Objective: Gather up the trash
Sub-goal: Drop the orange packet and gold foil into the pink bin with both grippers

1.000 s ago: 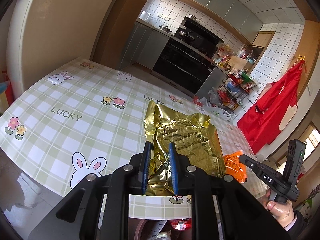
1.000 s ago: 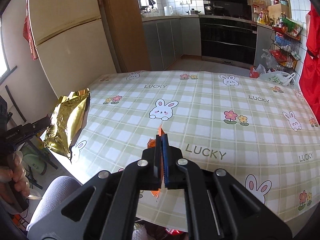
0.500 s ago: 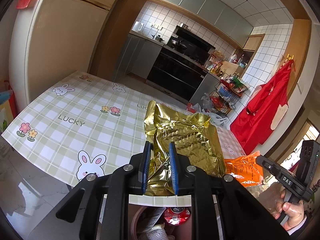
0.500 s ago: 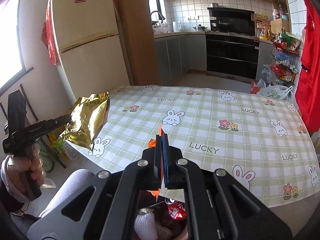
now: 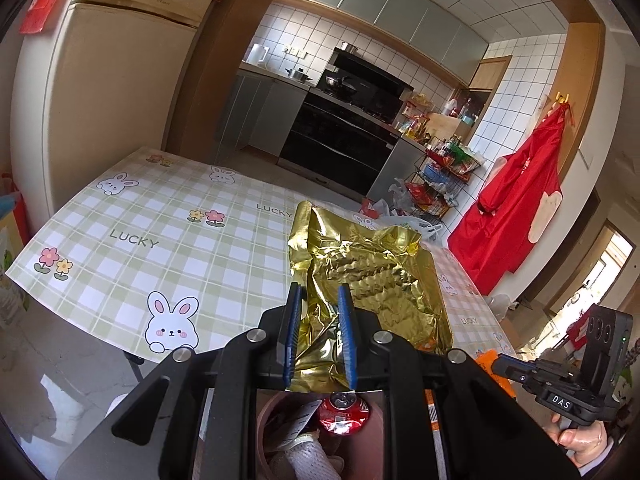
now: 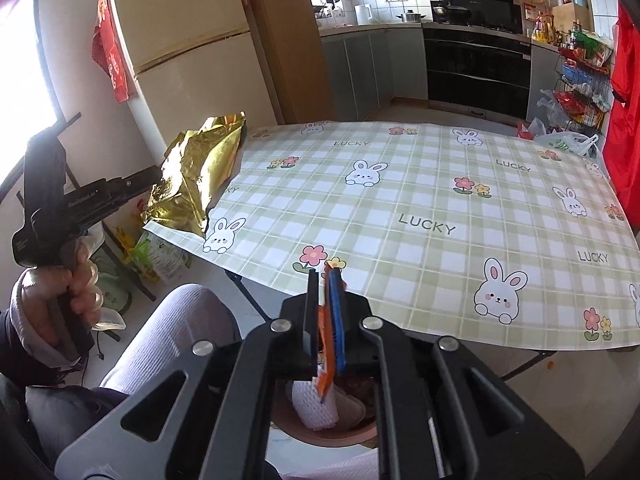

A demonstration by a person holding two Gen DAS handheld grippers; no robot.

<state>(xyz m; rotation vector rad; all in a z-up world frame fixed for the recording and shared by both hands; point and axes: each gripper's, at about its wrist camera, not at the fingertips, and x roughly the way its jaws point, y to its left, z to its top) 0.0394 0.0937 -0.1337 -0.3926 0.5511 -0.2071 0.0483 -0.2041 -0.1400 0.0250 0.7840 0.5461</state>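
Observation:
My left gripper (image 5: 319,300) is shut on a crumpled gold foil bag (image 5: 368,280) and holds it in the air off the table's near edge; the bag also shows in the right wrist view (image 6: 200,176). My right gripper (image 6: 326,280) is shut on a thin orange wrapper (image 6: 326,356), also seen in the left wrist view (image 5: 486,364). Both are above a pink trash bin (image 5: 266,432) on the floor, which holds a red can (image 5: 344,410) and white foam netting (image 6: 314,406).
The table (image 6: 420,216) has a green checked cloth with rabbits and "LUCKY" print. A fridge (image 6: 188,52) stands beyond it, kitchen counters and an oven (image 6: 476,64) at the back. A person's knee (image 6: 176,332) is left of the bin. Bags (image 6: 160,256) lie on the floor.
Both grippers have pulled back and up off the table with their trash. The bin now shows below both of them.

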